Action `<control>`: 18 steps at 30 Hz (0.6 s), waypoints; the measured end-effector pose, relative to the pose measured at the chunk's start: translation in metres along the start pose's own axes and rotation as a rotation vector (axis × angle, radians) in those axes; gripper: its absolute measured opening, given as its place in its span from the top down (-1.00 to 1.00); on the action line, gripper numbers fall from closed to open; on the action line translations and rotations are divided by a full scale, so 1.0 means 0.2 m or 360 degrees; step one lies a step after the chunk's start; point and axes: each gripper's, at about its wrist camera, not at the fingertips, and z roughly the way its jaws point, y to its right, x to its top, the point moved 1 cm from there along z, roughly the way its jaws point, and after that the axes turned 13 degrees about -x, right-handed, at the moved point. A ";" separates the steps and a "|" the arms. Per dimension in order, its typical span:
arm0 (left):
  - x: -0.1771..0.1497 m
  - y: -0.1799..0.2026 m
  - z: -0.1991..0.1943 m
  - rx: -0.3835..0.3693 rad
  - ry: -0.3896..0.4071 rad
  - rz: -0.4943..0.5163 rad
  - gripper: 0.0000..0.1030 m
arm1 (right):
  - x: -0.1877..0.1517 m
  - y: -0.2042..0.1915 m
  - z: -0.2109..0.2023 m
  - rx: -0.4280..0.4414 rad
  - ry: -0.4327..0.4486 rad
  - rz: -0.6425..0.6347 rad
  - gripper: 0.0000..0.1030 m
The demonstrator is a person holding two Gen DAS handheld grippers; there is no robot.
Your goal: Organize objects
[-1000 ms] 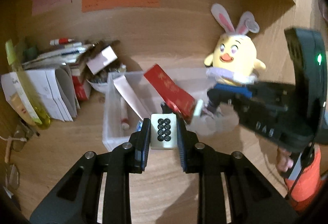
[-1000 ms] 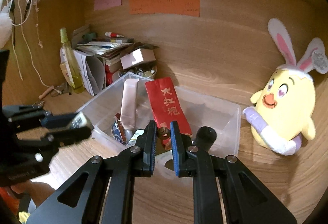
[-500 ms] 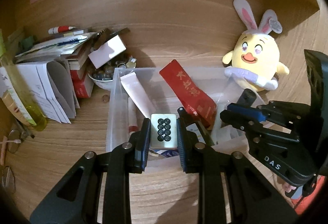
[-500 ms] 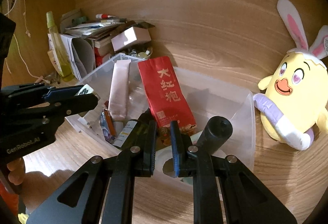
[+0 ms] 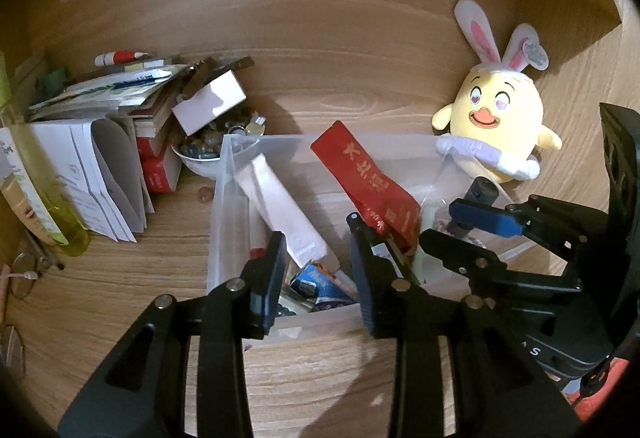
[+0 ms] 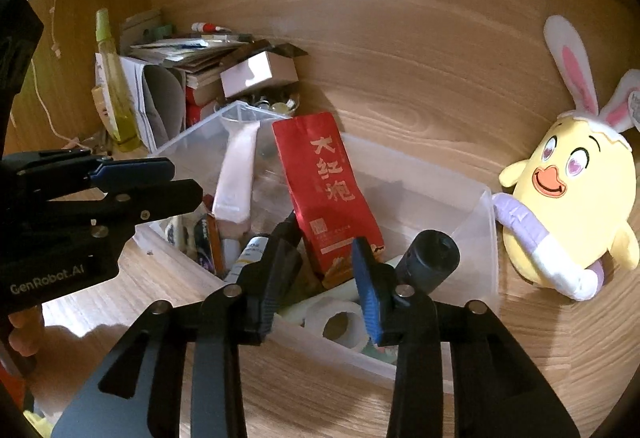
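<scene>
Left wrist view: left gripper (image 5: 318,250) over the near edge of the clear bin (image 5: 219,197), jaws just opened to a narrow gap, nothing clamped; white tube (image 5: 280,205) and red packet (image 5: 372,185) lie in the bin beyond the fingers. Right gripper (image 6: 324,258), jaws likewise just opened, empty, above a tape roll (image 6: 338,322), the red packet's lower end between its fingertips but unpinched.
</scene>
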 end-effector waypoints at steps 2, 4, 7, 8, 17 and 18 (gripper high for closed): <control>0.00 0.01 -0.02 -0.0006 0.0009 0.0006 0.34 | 0.00 0.01 -0.01 0.0001 0.0009 0.0006 0.38; 0.00 0.02 -0.04 -0.0009 0.0019 0.0015 0.32 | 0.01 0.01 -0.03 0.0004 0.0014 0.0012 0.38; -0.01 0.04 -0.07 -0.0019 0.0033 0.0027 0.27 | 0.01 0.03 -0.06 0.0021 0.0026 0.0025 0.37; -0.02 0.05 -0.09 -0.0020 0.0039 0.0032 0.25 | 0.01 0.04 -0.07 0.0026 0.0028 0.0027 0.36; -0.06 0.09 -0.22 0.0013 0.0125 0.0063 -0.28 | -0.03 0.08 -0.23 -0.0001 0.0127 0.0060 -0.41; -0.07 0.09 -0.23 0.0017 0.0134 0.0066 -0.32 | -0.04 0.08 -0.25 -0.0002 0.0138 0.0063 -0.45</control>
